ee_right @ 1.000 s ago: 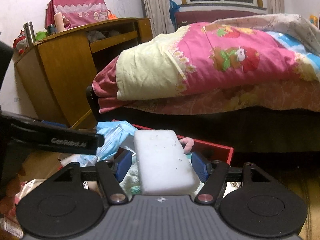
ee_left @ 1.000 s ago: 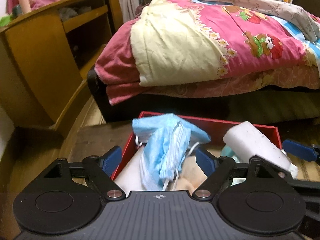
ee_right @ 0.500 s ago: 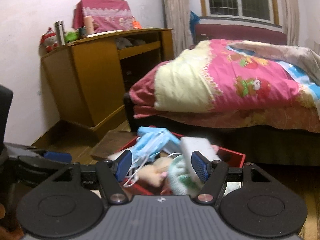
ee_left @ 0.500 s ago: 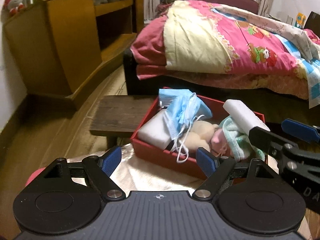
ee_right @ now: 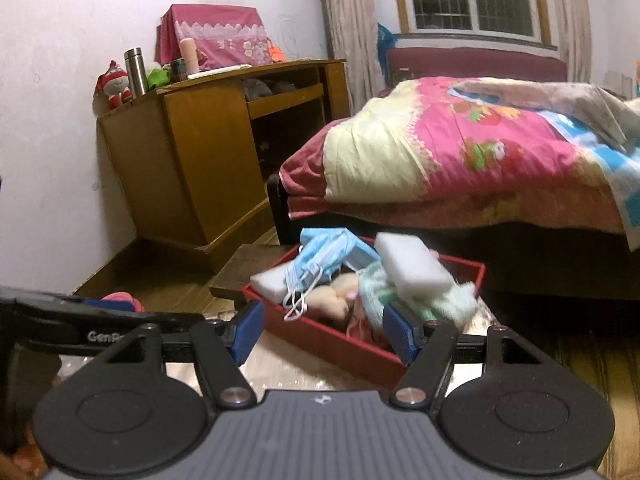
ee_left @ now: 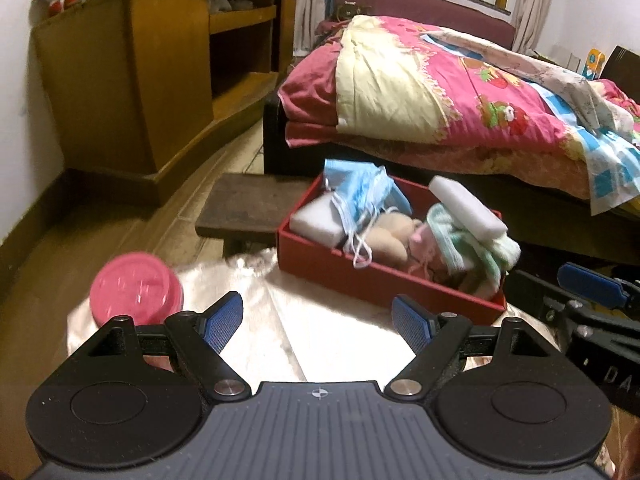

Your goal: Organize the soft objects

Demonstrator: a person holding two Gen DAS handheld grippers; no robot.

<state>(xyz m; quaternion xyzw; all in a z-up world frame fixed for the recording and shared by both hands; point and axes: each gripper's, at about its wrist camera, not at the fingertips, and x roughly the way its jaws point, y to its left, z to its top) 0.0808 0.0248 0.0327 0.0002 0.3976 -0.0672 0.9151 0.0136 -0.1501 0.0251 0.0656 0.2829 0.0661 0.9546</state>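
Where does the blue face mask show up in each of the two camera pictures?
Left wrist view: the blue face mask is just above centre, draped over the far left corner of the red box.
Right wrist view: the mask is at centre, again on the box's far left end.
Shared landmark: the white sponge lying to its right.
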